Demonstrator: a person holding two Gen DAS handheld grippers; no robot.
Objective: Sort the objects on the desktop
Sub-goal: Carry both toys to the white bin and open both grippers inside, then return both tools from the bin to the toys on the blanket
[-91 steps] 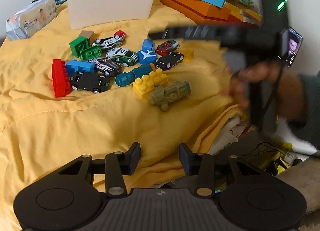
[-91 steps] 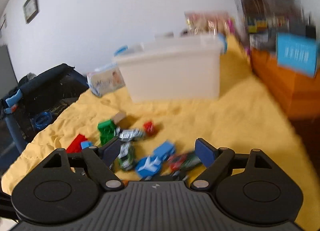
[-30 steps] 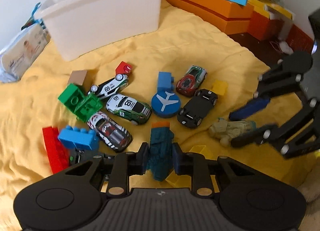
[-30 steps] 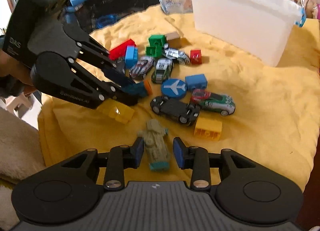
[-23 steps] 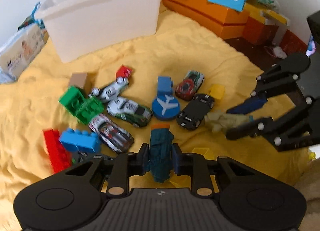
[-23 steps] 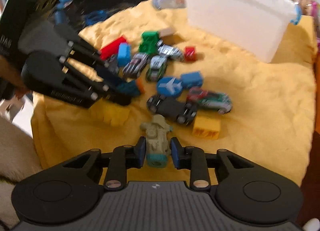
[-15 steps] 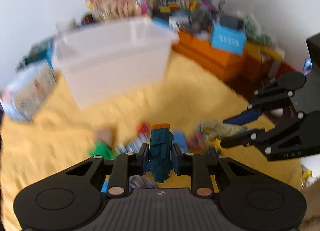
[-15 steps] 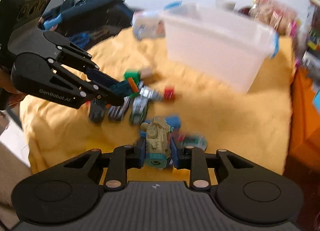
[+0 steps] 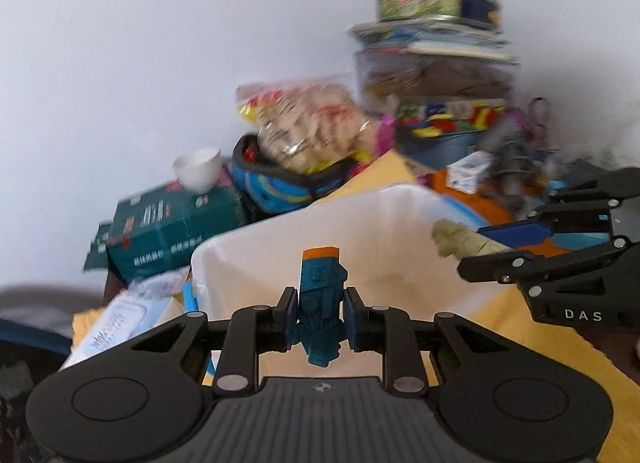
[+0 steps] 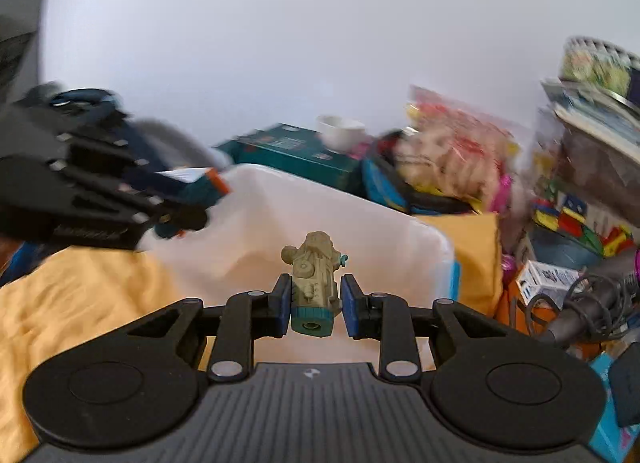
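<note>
Now both tongs hold a toy above the white bin [image 9: 400, 215], each pinched narrow on its load. Leftmost, the left tongs [image 9: 319, 317] grip a teal toy [image 9: 322, 295] with an orange cap; its long axis runs straight out along the fingers, cap end far, pointing over the bin's near rim. From the right wrist view the same left tongs [image 10: 188, 203] sit over the bin's left edge, the cap poking past the rim.

Further right, the right tongs [image 10: 316, 309] clamp a khaki toy [image 10: 316, 275], also lengthwise along the fingers, its teal end near and its bulkier end far, aimed into the bin [image 10: 320, 203]. In the left wrist view these right tongs [image 9: 492, 249] reach in from the right with that toy's tip over the bin's right wall.

What matters for the drop: both toys lie over or just inside the opening, with the bin below and ahead of each. Neither hand looks clearly nearer. As far as the blur lets me judge, the visible inside of the bin looks bare, though its floor is mostly hidden behind the tongs.

A yellow cloth [image 10: 80, 295] covers the surface beside the bin; clutter stands beyond it.
</note>
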